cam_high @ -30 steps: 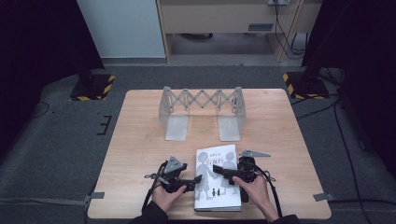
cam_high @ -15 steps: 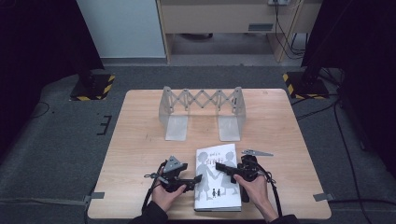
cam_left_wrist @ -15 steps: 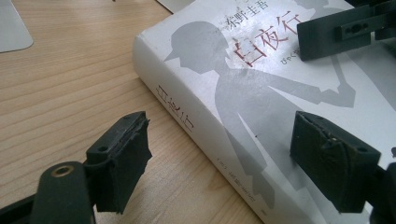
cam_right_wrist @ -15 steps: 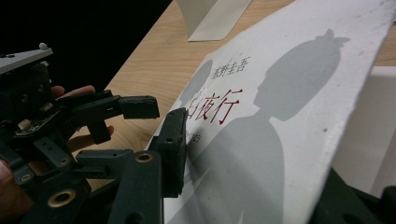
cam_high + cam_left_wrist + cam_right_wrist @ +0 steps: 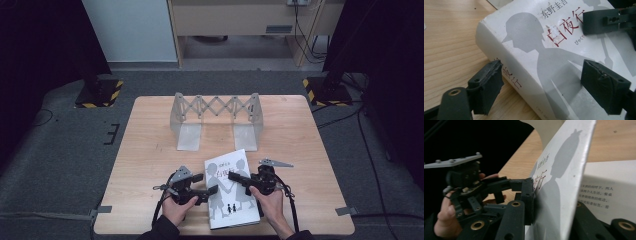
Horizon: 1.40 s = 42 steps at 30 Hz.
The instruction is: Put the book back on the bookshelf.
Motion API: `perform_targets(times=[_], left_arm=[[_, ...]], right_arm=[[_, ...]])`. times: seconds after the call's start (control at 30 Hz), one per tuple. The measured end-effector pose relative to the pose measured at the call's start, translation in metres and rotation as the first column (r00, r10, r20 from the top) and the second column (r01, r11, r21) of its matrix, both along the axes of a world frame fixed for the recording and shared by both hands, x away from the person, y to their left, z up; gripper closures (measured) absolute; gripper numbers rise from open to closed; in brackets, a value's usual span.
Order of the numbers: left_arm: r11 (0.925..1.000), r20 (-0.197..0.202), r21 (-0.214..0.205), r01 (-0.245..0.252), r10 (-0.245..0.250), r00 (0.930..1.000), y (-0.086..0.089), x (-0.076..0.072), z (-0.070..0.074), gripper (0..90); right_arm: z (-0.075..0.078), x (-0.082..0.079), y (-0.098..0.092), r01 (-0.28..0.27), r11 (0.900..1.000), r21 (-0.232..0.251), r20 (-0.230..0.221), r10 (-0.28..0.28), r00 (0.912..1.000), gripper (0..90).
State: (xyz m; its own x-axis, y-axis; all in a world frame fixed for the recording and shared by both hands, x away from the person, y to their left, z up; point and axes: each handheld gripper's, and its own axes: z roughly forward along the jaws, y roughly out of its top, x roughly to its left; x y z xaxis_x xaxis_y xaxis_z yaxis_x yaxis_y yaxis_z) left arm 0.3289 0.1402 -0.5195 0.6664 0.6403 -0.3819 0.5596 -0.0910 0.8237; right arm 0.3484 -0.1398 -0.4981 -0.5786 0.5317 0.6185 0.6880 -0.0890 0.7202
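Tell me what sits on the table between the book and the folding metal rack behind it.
Nothing: in the high view, only bare wood of the table separates the book from the metal rack.

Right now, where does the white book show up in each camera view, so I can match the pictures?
High view: the white book lies at the table's near edge, between the two grippers.
Left gripper view: it runs from top centre to bottom right, spine toward the camera.
Right gripper view: its front cover stands lifted at centre, clamped in the right gripper.
Shared landmark: the grey silhouette on the cover.
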Motion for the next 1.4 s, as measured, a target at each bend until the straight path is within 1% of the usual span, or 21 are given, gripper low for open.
perform_targets(times=[0.03, 0.07, 0.13, 0.17, 0.2, 0.23, 0.27, 0.3, 0.4, 0.43, 0.6, 0.73, 0.83, 0.9, 0.93, 1.0, 1.13, 1.17, 1.23, 1.33, 1.4], left_arm=[[0.9998, 0.003, -0.018, 0.003, -0.003, 1.0000, 0.000, 0.000, 0.000, 13.6], [0.9998, 0.011, -0.019, 0.004, -0.004, 0.9999, 0.000, 0.000, 0.001, 11.8], [0.9996, 0.029, -0.027, 0.007, -0.006, 0.9996, 0.000, 0.000, 0.001, 8.8], [0.9993, 0.024, -0.037, 0.007, -0.006, 0.9997, -0.001, 0.000, 0.000, 7.7], [0.9990, 0.008, -0.043, 0.014, -0.014, 0.9999, -0.003, 0.001, -0.001, 5.7], [0.9984, -0.001, -0.053, 0.018, -0.018, 0.9998, -0.004, 0.001, -0.003, 2.2], [0.9984, -0.001, -0.053, 0.018, -0.018, 0.9998, -0.004, 0.001, -0.003, 0.1], [0.9965, -0.003, -0.082, 0.016, -0.016, 0.9999, -0.006, 0.001, -0.007, 0.0], [0.9952, -0.003, -0.096, 0.016, -0.017, 0.9999, -0.007, 0.002, -0.009, 0.0], [0.9947, -0.007, -0.100, 0.022, -0.023, 0.9997, -0.007, 0.003, -0.009, 0.0], [0.9934, -0.042, -0.110, 0.032, -0.037, 0.9984, -0.006, 0.005, -0.009, 0.0], [0.9925, -0.046, -0.117, 0.036, -0.042, 0.9980, -0.006, 0.006, -0.010, 0.0], [0.9865, -0.059, -0.156, 0.050, -0.060, 0.9965, -0.005, 0.008, -0.014, 0.0], [0.9734, -0.075, -0.209, 0.095, -0.112, 0.9909, -0.007, 0.010, -0.018, 0.0], [0.9703, -0.077, -0.218, 0.104, -0.124, 0.9893, -0.008, 0.009, -0.018, 0.0], [0.9706, -0.082, -0.218, 0.101, -0.121, 0.9892, -0.008, 0.009, -0.018, 0.0], [0.9745, -0.107, -0.209, 0.082, -0.106, 0.9886, -0.009, 0.009, -0.020, 0.0], [0.9755, -0.116, -0.206, 0.078, -0.103, 0.9879, -0.010, 0.009, -0.022, 0.0], [0.9759, -0.139, -0.208, 0.066, -0.096, 0.9857, -0.012, 0.009, -0.025, 0.1], [0.9763, -0.170, -0.209, 0.056, -0.092, 0.9811, -0.013, 0.010, -0.029, 0.5], [0.9780, -0.181, -0.202, 0.052, -0.089, 0.9795, -0.013, 0.010, -0.029, 0.6]], right_arm=[[0.002, -0.001, 0.000, -0.005, 1.0000, 0.006, 0.008, 0.005, 1.0000, 78.2], [0.004, -0.002, 0.001, -0.016, 0.9998, 0.014, 0.025, 0.016, 0.9996, 78.8], [0.008, -0.003, 0.001, -0.025, 0.9995, 0.018, 0.040, 0.024, 0.9989, 79.6], [0.010, -0.003, 0.000, -0.030, 0.9994, 0.019, 0.049, 0.029, 0.9984, 79.8], [0.010, -0.003, -0.001, -0.034, 0.9992, 0.022, 0.055, 0.033, 0.9979, 80.0], [0.010, -0.003, -0.002, -0.038, 0.9989, 0.029, 0.056, 0.036, 0.9978, 80.2], [0.010, -0.003, -0.002, -0.039, 0.9987, 0.031, 0.057, 0.038, 0.9977, 80.3], [0.010, -0.003, -0.004, -0.039, 0.9986, 0.035, 0.057, 0.037, 0.9977, 80.3], [0.009, -0.001, -0.006, -0.041, 0.9982, 0.044, 0.055, 0.039, 0.9977, 80.4], [0.007, -0.001, -0.007, -0.045, 0.9975, 0.056, 0.052, 0.042, 0.9978, 80.5], [0.007, 0.000, -0.007, -0.061, 0.9962, 0.062, 0.063, 0.057, 0.9964, 80.5], [0.006, 0.000, -0.008, -0.065, 0.9953, 0.071, 0.061, 0.061, 0.9963, 80.5], [0.006, 0.000, -0.008, -0.066, 0.9952, 0.072, 0.065, 0.062, 0.9960, 80.5], [0.006, 0.001, -0.009, -0.080, 0.9936, 0.079, 0.070, 0.074, 0.9948, 80.6], [0.007, 0.000, -0.008, -0.095, 0.9924, 0.079, 0.073, 0.089, 0.9934, 80.7], [0.008, 0.000, -0.007, -0.104, 0.9919, 0.072, 0.081, 0.099, 0.9919, 80.6], [0.004, 0.003, -0.007, -0.092, 0.9931, 0.072, 0.057, 0.088, 0.9945, 78.6], [0.003, 0.004, -0.007, -0.090, 0.9942, 0.058, 0.056, 0.087, 0.9946, 76.4], [0.000, 0.005, -0.006, -0.072, 0.9974, 0.008, 0.070, 0.071, 0.9951, 72.0], [-0.004, 0.005, -0.004, -0.053, 0.9961, -0.071, 0.094, 0.060, 0.9938, 65.1], [-0.005, 0.005, -0.003, -0.052, 0.9954, -0.080, 0.084, 0.058, 0.9948, 61.5]])
